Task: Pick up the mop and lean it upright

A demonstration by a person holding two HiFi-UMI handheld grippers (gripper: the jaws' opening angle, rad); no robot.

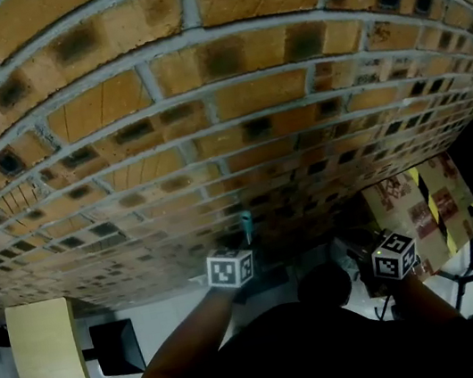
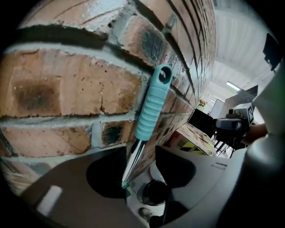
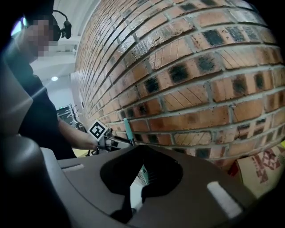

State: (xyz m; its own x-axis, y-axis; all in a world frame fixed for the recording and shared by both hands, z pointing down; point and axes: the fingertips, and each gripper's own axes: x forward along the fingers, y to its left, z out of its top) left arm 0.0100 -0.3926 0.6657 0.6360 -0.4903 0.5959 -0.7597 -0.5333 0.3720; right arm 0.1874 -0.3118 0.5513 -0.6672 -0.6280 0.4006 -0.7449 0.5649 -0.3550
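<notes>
With the brick wall (image 2: 58,93) bearing the mop (image 2: 152,107), the left gripper (image 2: 141,162) gapes wide round its shaft; the right gripper (image 3: 139,180) looks closed, empty.

Pale floor (image 1: 169,311), printed carton (image 1: 421,205) — against wall

Even, fairly bright light on the brick wall (image 1: 203,99), which bows hard under fisheye distortion in all views; black vignette in the corners, head view's bottom edge dark, ceiling strip light (image 2: 232,85) flaring at right, glint on mop shaft (image 2: 133,156).
</notes>
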